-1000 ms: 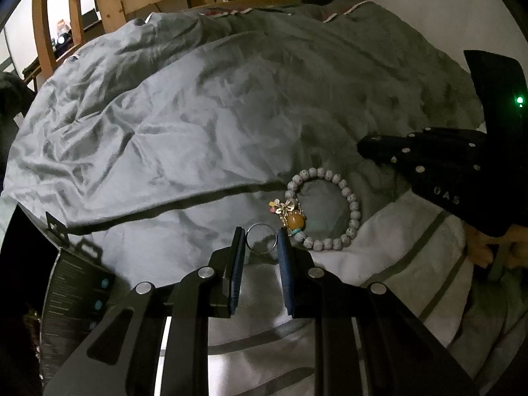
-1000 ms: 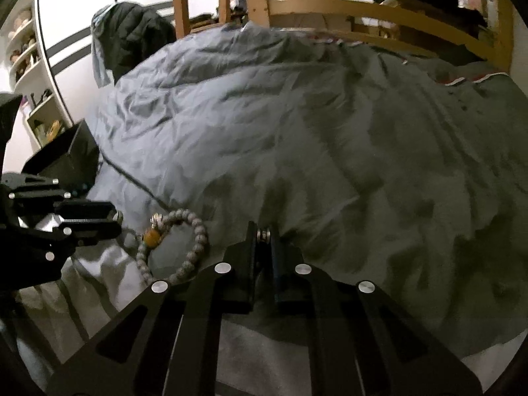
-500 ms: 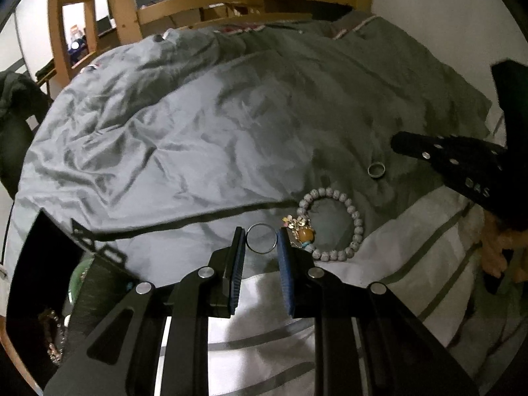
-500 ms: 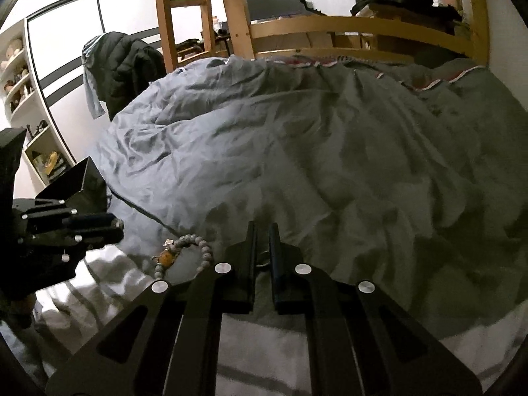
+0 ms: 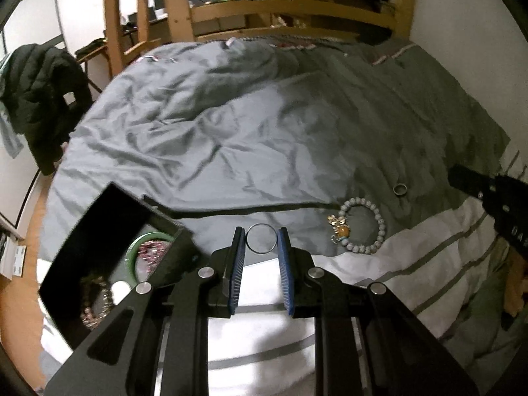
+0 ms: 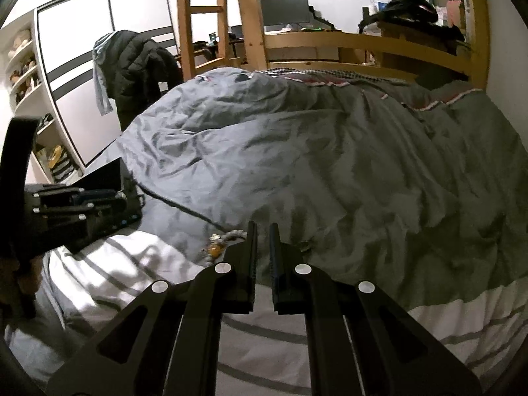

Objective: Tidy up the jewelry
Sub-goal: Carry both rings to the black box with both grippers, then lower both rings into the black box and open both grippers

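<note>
From the left wrist view we see what the right one barely shows: an open black jewelry box (image 5: 109, 250) at the bed's edge with a green bangle (image 5: 140, 247) inside, a beaded bracelet (image 5: 361, 226) lying whole on the grey duvet (image 5: 231, 132), and a small ring (image 5: 400, 189) just beyond it. The right wrist view catches only part of that bracelet (image 6: 219, 242), half hidden behind the fingers, but shows a dark jacket (image 6: 138, 72) hanging by the wardrobe. Our left gripper (image 5: 261, 239) is nearly closed, pinching a thin wire hoop (image 5: 261, 238) between its blue pads above the bed. Our right gripper (image 6: 263, 231) is closed; it looks empty, though the dark slit is hard to read.
</note>
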